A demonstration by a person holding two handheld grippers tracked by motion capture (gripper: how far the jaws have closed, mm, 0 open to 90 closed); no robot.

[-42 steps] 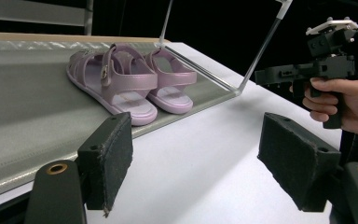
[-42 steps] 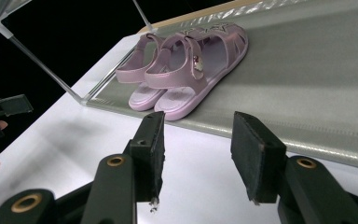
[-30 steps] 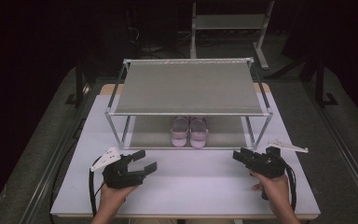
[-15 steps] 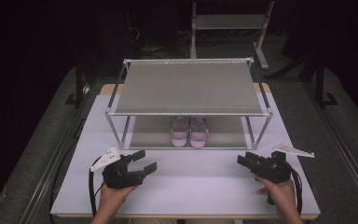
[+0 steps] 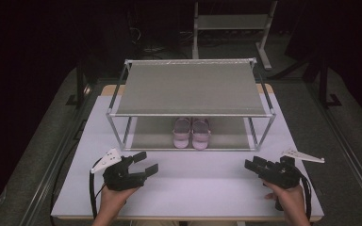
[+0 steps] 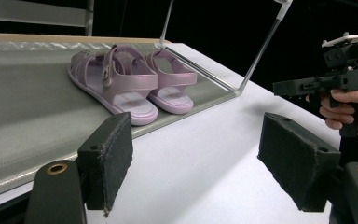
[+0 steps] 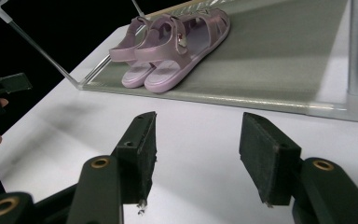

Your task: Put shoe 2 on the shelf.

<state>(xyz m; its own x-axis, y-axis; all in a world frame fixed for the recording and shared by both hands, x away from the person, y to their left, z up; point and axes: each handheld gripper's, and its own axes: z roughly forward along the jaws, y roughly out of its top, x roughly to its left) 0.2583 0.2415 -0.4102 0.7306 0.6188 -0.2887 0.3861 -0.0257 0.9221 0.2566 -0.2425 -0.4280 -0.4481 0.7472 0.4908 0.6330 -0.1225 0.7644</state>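
My left gripper (image 5: pixel 143 165) and right gripper (image 5: pixel 254 165) wait before the rack (image 5: pixel 191 114), jaws wide, holding nothing. The right jaws have just been opening, I think to reach the sandals (image 5: pixel 191 133) on its lower shelf.

In the high view the rack's top shelf (image 5: pixel 191 89) hides the far ends of the pink sandals (image 5: pixel 192 133) ahead of both grippers. In the right gripper view, the left gripper (image 7: pixel 2 86) off to the side is cut by the picture's edge.

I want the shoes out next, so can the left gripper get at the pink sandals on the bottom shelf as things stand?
Probably yes. The left gripper is open, and the pink sandals sit at the rack's open front edge, with bare table between.
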